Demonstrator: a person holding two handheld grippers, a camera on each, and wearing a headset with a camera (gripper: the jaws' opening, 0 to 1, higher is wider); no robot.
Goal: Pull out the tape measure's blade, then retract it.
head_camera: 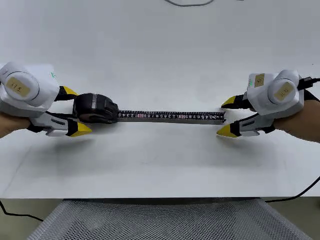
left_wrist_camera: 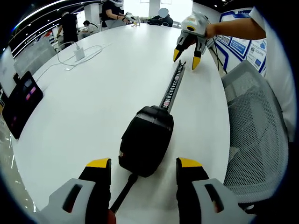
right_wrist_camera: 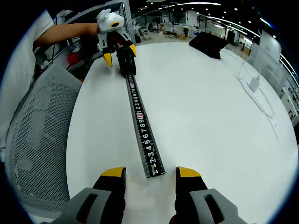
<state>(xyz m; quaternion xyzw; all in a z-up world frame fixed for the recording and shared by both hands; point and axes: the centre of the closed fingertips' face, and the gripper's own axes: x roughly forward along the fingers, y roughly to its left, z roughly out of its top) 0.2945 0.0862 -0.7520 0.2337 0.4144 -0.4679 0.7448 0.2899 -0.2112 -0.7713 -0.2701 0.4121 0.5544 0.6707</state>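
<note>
A black tape measure case (head_camera: 95,108) lies on the white table (head_camera: 160,55), its blade (head_camera: 170,116) drawn out to the right and lying flat. My left gripper (head_camera: 75,111) is open, with the rear of the case (left_wrist_camera: 147,140) between its yellow fingertips (left_wrist_camera: 99,163). My right gripper (head_camera: 227,117) is open too; the blade's end (right_wrist_camera: 155,171) lies on the table just ahead of its fingertips (right_wrist_camera: 113,172) and is not pinched. The right gripper (left_wrist_camera: 186,59) also shows at the far end of the blade (left_wrist_camera: 172,88) in the left gripper view. The left gripper (right_wrist_camera: 114,32) shows far off in the right gripper view.
A grey mesh chair (head_camera: 160,220) stands below the table's near edge. A charger with a white cable (left_wrist_camera: 77,53) and a dark tablet (left_wrist_camera: 21,100) lie further out on the table. People sit at its far end.
</note>
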